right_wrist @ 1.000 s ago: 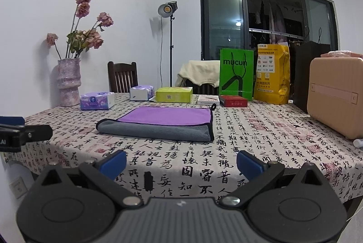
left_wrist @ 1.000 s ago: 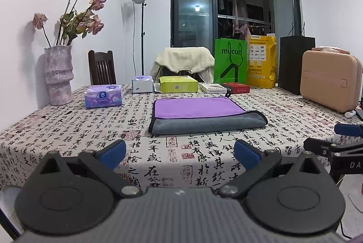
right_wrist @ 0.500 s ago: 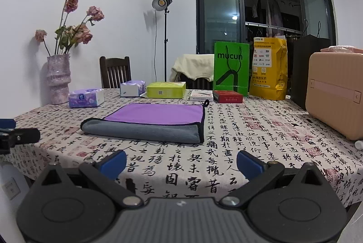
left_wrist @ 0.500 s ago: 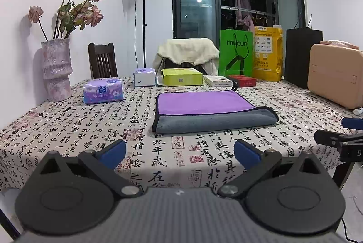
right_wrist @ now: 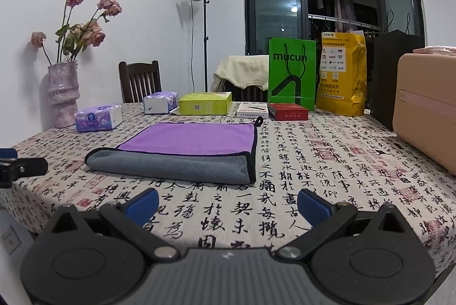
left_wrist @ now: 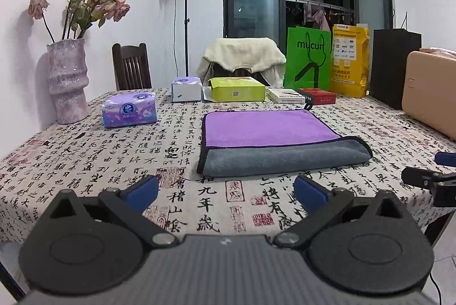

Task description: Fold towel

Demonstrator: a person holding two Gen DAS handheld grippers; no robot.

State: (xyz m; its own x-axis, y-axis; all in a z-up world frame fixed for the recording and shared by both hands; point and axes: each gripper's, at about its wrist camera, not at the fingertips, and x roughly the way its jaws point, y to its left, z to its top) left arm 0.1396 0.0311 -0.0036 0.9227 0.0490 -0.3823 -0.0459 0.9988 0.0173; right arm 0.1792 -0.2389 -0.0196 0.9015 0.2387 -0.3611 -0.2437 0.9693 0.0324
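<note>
A purple and grey towel [left_wrist: 273, 139] lies flat on the table, its near part folded over so a grey band faces me. It also shows in the right wrist view [right_wrist: 185, 151]. My left gripper [left_wrist: 225, 192] is open and empty, above the table's near edge, a short way in front of the towel. My right gripper [right_wrist: 228, 203] is open and empty, in front of the towel's right near corner. Each gripper's tip shows at the edge of the other's view.
The table [left_wrist: 85, 162] has a calligraphy-print cloth. Behind the towel stand tissue packs [left_wrist: 129, 109], a green box [left_wrist: 236, 88], flat boxes, a green bag [left_wrist: 309, 57] and a yellow bag. A flower vase [left_wrist: 67, 79] is far left, a tan case [left_wrist: 430, 91] at right.
Both grippers have moved forward and a little up toward the towel. The towel has not moved. Both grippers stay open.
</note>
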